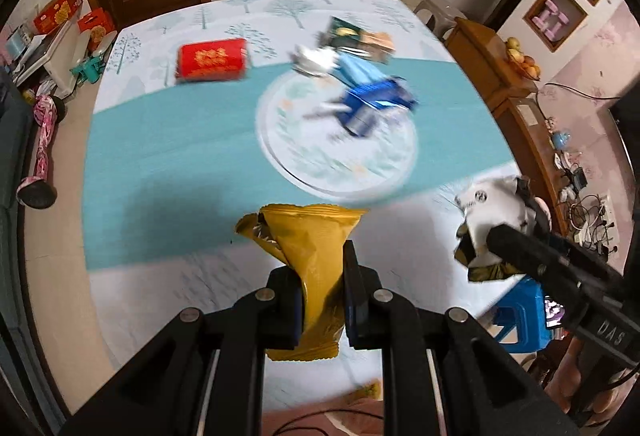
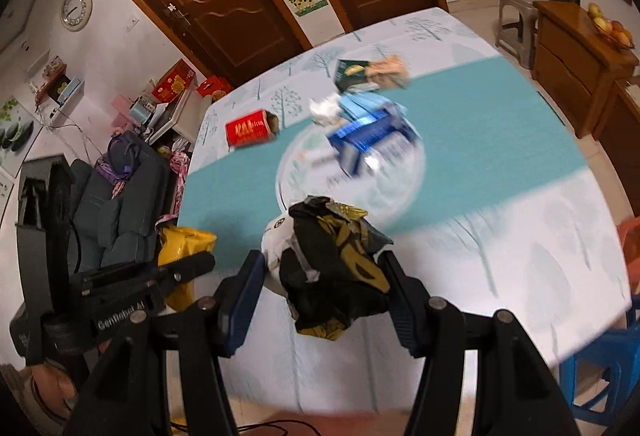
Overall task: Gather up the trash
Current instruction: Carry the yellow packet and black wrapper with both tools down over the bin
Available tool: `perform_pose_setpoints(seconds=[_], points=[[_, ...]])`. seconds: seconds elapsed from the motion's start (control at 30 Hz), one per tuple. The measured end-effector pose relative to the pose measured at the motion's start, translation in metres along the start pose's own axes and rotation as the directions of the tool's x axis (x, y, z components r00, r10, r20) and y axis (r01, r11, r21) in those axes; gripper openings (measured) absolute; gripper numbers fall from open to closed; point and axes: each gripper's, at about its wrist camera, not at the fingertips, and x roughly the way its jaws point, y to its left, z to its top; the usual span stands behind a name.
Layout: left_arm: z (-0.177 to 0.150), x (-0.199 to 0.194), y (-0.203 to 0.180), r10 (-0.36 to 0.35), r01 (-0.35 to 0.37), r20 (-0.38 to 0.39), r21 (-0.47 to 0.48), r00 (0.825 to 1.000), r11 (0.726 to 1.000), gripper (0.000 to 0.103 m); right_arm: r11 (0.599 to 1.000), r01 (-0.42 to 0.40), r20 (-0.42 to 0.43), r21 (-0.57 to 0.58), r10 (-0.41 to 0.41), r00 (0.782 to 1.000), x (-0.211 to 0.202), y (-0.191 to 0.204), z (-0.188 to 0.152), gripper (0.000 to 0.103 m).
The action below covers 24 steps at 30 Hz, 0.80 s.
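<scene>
Wrappers (image 1: 310,260) aloft (table edge (image 2: 592,340) near)

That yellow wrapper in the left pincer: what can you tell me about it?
The yellow wrapper is a crinkled, glossy snack packet with crimped ends, foil-looking and apparently empty. The left gripper pinches it at its waist between both fingers, so it is squeezed narrow there and flares wide at the top, one corner folded over. It is held upright above the table, touching nothing else.
</scene>
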Motion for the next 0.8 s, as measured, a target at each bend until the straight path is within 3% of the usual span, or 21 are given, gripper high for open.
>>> perform_pose_setpoints(seconds=[0.2, 0.3, 0.47, 0.8], points=[[-0.069, -0.017, -0.063, 0.025, -0.023, 0.063, -0.021, 0.998, 1.0, 0.013, 0.999, -0.026, -0.004, -0.042, 0.026, 1.0, -0.047, -0.039, -0.058, 0.058], [-0.107, -0.018, -0.089, 0.021, -0.018, 0.059, -0.049, 0.998, 0.999, 0.013, 0.997, -0.041, -0.034, -0.066, 0.039, 0.999, -0.064, -0.058, -0.087, 0.058], [-0.164, -0.009, -0.128, 0.019, -0.019, 0.008, -0.04, 1.0, 0.999, 0.013, 0.992, -0.048, -0.065, -0.113, 0.041, 0.997, -0.089, -0.083, -0.131, 0.058], [-0.235, 0.014, -0.172, 0.047, -0.042, -0.099, 0.056, 0.994, 0.998, 0.013, 0.999, -0.047, -0.155, -0.017, 0.044, 0.987, -0.088, -0.123, -0.204, 0.058]])
